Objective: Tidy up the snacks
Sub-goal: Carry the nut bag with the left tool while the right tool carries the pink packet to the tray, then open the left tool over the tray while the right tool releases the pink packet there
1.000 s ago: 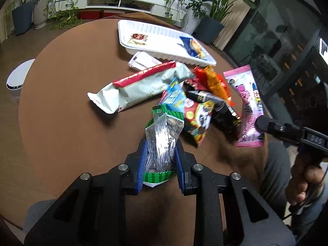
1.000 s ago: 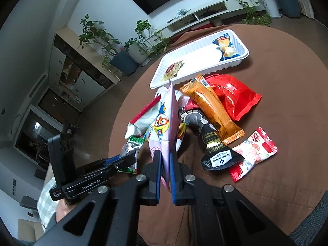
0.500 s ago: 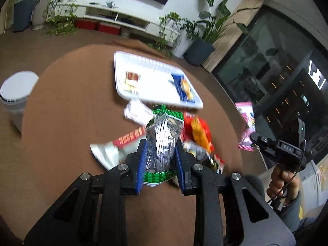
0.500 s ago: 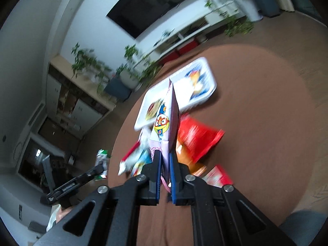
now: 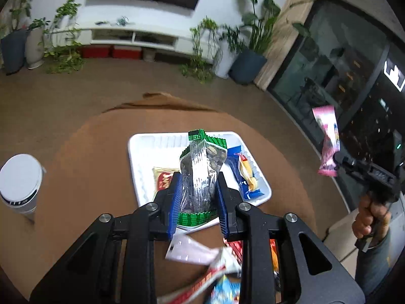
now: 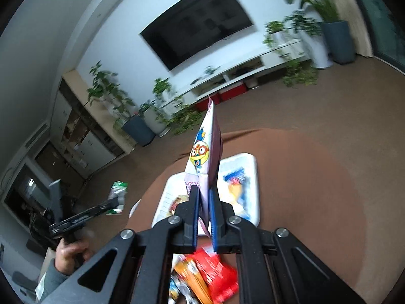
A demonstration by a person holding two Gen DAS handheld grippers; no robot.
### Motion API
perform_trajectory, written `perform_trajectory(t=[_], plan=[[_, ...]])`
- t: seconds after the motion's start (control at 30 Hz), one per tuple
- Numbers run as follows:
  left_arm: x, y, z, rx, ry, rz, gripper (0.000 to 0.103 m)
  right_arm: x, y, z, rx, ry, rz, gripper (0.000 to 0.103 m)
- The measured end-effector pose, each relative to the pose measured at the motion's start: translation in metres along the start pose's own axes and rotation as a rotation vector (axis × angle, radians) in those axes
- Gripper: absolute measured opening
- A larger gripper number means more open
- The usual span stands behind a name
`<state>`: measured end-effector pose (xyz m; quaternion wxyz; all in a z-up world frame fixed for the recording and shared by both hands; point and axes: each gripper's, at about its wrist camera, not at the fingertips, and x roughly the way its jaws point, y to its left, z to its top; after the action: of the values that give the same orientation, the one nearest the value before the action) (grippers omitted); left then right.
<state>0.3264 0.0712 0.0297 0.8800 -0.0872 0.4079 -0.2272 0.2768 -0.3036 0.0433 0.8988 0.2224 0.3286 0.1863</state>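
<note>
Each gripper carries one snack high over the table so it clears the near pile on its way to the far tray (image 5: 141, 177): left gripper (image 5: 198, 200) pinches a green-edged nut bag (image 5: 200, 172), right gripper (image 6: 203, 215) a pink packet (image 6: 205, 152).

Green-edged clear nut packet (image 5: 201, 174) and pink cartoon packet (image 6: 203, 157) upright above white tray (image 5: 141, 152).

One white tray (image 5: 141, 152) holds two snack packets (image 5: 246, 174); near its front edge lies one loose pile of several packets (image 5: 202, 253), count unclear.
</note>
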Motion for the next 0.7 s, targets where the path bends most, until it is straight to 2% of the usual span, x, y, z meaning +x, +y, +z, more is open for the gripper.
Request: perform_trajectory(t=[0.13, 0.27, 0.37, 0.7], plan=[[0.053, -0.012, 0.007, 0.033, 0.075, 0.016, 0.024, 0.061, 0.013, 0.008, -0.058, 0.097, 0.004, 0.009], [0.100, -0.011, 0.003, 0.021, 0.131, 0.016, 0.024, 0.106, 0.005, -0.001, -0.068, 0.189, -0.006, 0.009], [0.126, -0.006, 0.004, 0.025, 0.159, 0.040, 0.024, 0.137, -0.002, -0.007, -0.088, 0.251, -0.046, 0.009], [0.173, -0.005, -0.005, 0.055, 0.219, 0.086, 0.024, 0.183, -0.026, -0.025, -0.088, 0.358, -0.112, 0.009]])
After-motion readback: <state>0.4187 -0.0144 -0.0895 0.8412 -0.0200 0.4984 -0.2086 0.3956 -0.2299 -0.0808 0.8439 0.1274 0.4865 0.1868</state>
